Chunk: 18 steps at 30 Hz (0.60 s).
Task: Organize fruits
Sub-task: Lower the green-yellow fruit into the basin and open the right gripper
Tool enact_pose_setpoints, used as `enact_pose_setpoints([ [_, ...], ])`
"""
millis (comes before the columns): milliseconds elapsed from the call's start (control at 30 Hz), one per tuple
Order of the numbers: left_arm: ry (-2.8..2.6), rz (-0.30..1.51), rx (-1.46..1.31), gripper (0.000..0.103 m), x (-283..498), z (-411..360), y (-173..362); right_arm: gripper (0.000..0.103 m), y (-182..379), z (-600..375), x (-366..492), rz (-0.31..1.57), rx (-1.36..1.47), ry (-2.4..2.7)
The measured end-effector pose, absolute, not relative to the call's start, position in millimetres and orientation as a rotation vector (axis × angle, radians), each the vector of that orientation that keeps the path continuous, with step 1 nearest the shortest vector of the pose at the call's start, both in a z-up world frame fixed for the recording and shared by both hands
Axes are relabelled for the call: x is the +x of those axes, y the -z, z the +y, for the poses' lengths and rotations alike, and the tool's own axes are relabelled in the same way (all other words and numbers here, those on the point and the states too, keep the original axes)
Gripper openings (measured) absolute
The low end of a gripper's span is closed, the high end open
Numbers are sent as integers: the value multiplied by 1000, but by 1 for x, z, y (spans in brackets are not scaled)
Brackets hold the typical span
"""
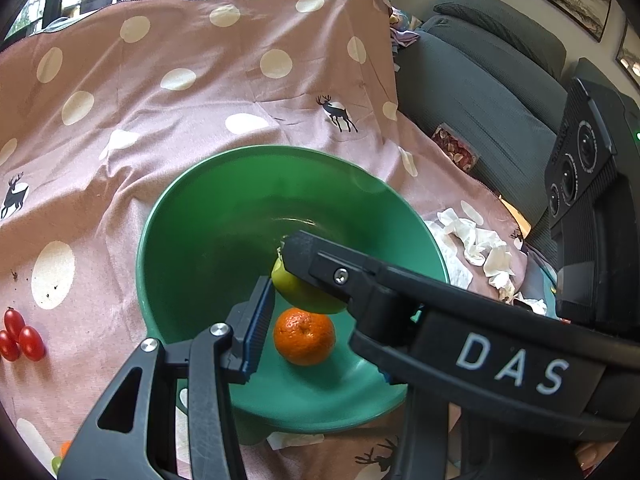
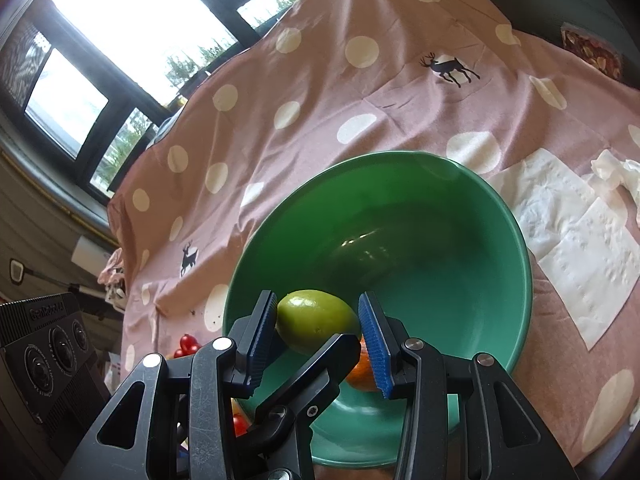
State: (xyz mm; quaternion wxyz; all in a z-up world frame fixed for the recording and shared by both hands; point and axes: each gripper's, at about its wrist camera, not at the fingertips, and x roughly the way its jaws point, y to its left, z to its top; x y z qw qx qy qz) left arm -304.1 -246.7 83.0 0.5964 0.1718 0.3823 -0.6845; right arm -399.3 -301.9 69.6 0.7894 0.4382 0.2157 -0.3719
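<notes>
A green bowl (image 1: 200, 216) sits on a pink polka-dot cloth; it also shows in the right wrist view (image 2: 460, 240). A mandarin (image 1: 304, 336) lies inside it, partly hidden in the right wrist view (image 2: 360, 376). My right gripper (image 2: 318, 328) is shut on a green fruit (image 2: 316, 320) and holds it over the bowl's near part. In the left wrist view the right gripper's finger (image 1: 320, 268) covers part of the green fruit (image 1: 296, 292). My left gripper (image 1: 316, 320) is over the bowl; only its left finger (image 1: 256, 332) shows clearly, beside the fruit and apart from it.
Red cherry tomatoes (image 1: 20, 338) lie on the cloth left of the bowl, also in the right wrist view (image 2: 188, 344). White tissues (image 1: 480, 248) lie right of the bowl, flat sheets in the right wrist view (image 2: 572, 240). A grey sofa (image 1: 480, 100) stands behind.
</notes>
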Motion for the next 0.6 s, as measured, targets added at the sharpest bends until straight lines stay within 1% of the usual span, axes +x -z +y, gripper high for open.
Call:
enact_pose_setpoints([
  [600, 1593, 903, 409, 44, -307, -250, -79, 45, -66, -304, -400, 480, 950, 823],
])
